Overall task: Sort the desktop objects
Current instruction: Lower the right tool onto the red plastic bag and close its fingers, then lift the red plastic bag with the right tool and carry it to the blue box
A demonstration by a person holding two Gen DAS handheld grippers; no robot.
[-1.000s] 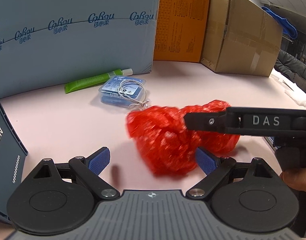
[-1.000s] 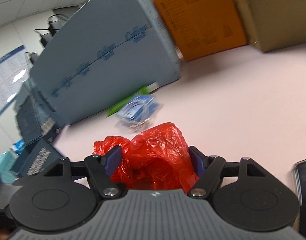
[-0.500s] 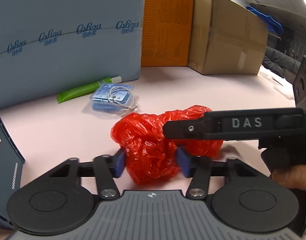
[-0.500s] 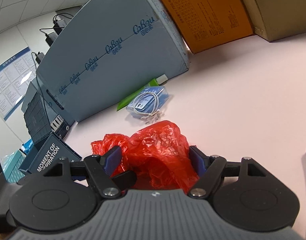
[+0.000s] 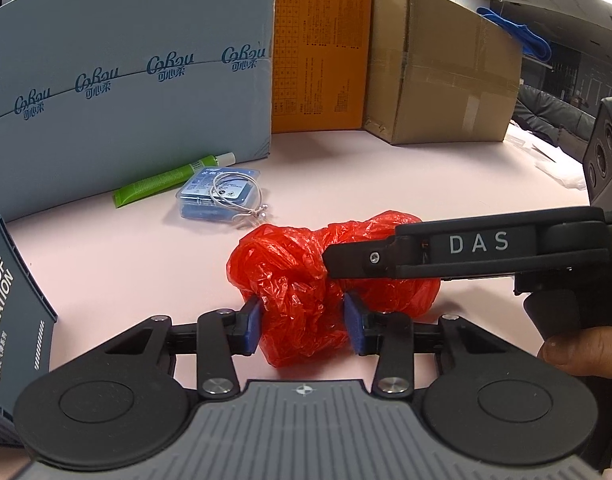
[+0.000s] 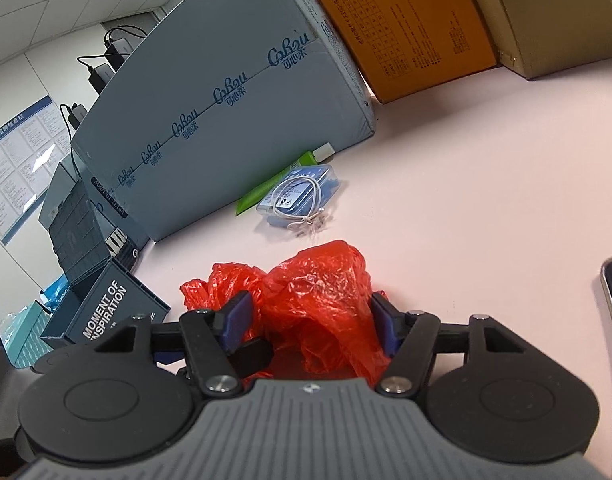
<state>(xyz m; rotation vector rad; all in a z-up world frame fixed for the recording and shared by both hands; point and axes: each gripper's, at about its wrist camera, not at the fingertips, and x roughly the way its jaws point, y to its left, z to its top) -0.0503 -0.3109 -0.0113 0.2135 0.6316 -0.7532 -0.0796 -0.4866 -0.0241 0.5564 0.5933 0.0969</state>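
Tool positions first: our left tool (image 5: 304, 322) presses its blue pads (image 5: 252, 322) into the near lobe of the crumpled red plastic bag (image 5: 294, 276), gripping it, while our right tool (image 6: 307, 322) brackets the far lobe, its pads at the film; whether it pinches firmly we cannot tell. In the left view the right tool's black finger (image 5: 457, 248) crosses above the bag from the right. The bag rests on the pink desk (image 5: 405, 176), near its front edge.

To do this step well, we judge that both tools should compress the loose film evenly before any lift, since thin plastic slips and springs open; a slow, level carry would keep trailing folds clear of the neighbouring things.

Beyond the bag lie a clear blue case (image 5: 220, 196) with a silver wire loop (image 5: 236, 192) on top, then a green tube (image 5: 166, 182) against the grey-blue carton (image 5: 138, 60). A dark bin (image 6: 106, 312) lettered "MOMENT OF INSPIRATION" stands to the left.

Compared with one second ago, the left tool's pads, then wide apart and short of the bag, have closed onto it; the right tool's spread looks unchanged.
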